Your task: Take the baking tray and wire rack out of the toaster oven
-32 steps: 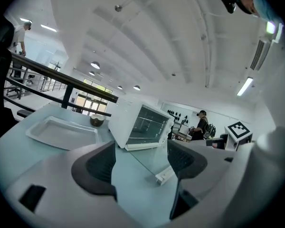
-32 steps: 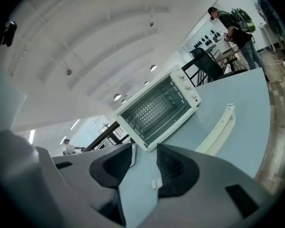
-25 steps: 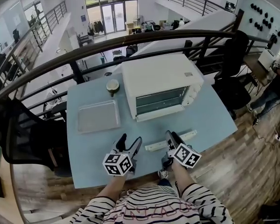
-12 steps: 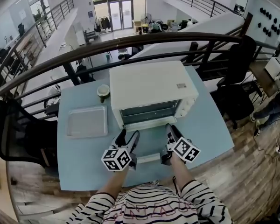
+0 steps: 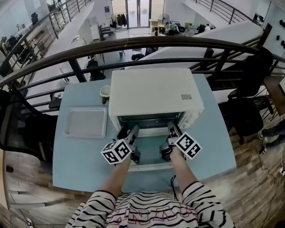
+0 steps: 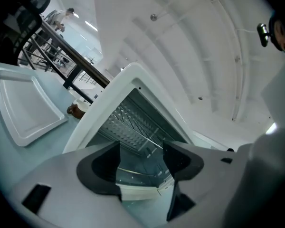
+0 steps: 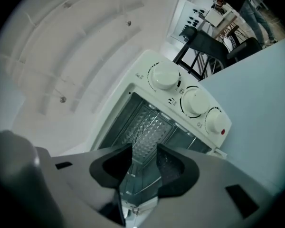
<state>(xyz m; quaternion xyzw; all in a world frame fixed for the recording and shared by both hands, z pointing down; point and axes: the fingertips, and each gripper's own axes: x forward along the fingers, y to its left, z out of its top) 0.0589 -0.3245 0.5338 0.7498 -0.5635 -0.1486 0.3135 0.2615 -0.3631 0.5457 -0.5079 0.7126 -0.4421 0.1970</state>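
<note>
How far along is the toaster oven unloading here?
Done: the oven door is down and a tray, likely the baking tray, lies on the table beside the toaster oven. In hand: left claw and right claw are at the oven mouth, gripping nothing; the left claw's jaws have just been closing. Left: the wire rack sits inside.

Oven cavity: in the head view the toaster oven covers it with its own top, and only a thin strip shows.
Oven door: largely under the left gripper and right gripper.
Wire rack: near edge behind the left gripper's jaws.
Person's torso: cut off by the bottom edge.
</note>
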